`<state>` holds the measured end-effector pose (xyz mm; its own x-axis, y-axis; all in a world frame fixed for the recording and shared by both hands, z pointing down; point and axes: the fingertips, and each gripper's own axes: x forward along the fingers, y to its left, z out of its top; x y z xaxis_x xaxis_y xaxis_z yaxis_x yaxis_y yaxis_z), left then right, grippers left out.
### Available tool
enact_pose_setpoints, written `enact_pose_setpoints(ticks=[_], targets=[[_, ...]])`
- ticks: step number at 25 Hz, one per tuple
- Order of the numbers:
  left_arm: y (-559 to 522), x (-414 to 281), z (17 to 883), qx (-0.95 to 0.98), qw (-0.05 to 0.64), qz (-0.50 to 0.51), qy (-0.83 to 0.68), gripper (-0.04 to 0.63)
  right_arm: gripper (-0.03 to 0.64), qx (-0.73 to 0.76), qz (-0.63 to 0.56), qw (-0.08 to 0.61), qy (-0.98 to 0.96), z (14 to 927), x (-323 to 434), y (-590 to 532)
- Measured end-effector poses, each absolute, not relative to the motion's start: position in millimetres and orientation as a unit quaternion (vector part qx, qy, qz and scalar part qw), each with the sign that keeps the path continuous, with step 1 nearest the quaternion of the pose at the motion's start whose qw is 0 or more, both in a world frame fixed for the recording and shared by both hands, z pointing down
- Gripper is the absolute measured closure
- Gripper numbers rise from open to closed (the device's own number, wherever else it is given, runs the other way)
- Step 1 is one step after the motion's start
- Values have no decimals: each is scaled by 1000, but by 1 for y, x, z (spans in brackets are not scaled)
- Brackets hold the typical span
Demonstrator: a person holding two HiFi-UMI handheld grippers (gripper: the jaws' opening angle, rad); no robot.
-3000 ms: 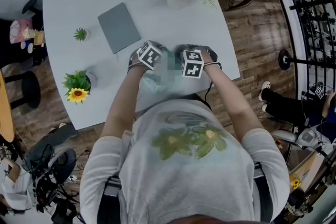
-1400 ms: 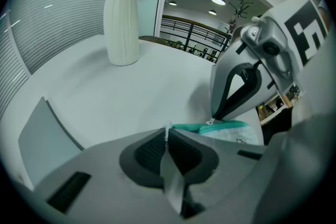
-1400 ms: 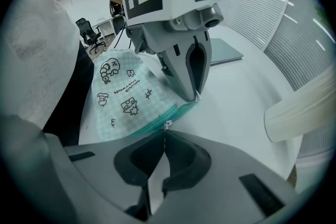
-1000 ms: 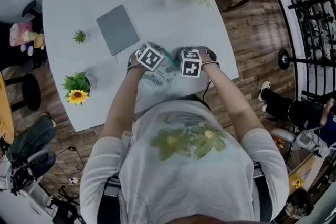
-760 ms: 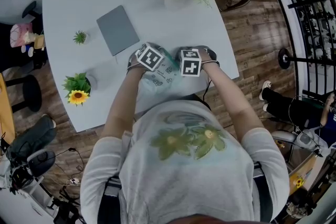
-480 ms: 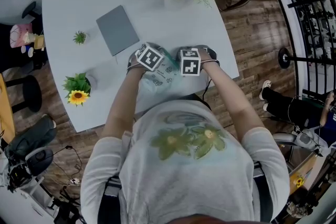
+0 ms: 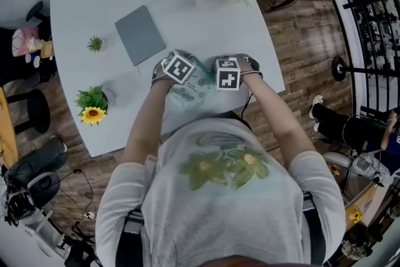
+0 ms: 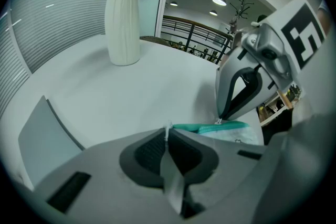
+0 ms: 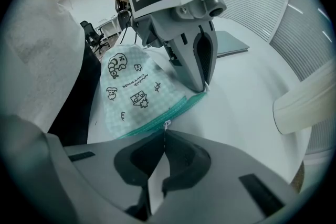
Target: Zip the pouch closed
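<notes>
table (image 7: 206,15) front edge: left claw (image 8: 167,136), right claw (image 9: 165,134) pinch pouch (image 7: 195,92)

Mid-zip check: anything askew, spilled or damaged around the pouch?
Nothing stands out. The pouch looks intact on the table. The left tongs pinch one end, the right tongs the zipper pull. The vase stands upright.

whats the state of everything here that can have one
left gripper: shut on the end of the pouch
right gripper: shut on the zipper pull
pouch: lying on the table, teal zip edge stretched between both grippers; how far zipped, cannot tell
grey notebook: closed, lying flat
white vase: upright
sunflower pot: upright
</notes>
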<state>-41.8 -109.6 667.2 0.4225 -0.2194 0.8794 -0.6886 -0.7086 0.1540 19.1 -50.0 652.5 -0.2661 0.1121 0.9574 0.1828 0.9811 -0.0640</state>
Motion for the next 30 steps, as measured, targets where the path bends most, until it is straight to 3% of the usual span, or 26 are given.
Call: enact_pose_setpoints(ticks=[30], targets=[[-111,-42,667,801,256,456,-292,571,598,-90,-22,595,-798,656,35,-35]])
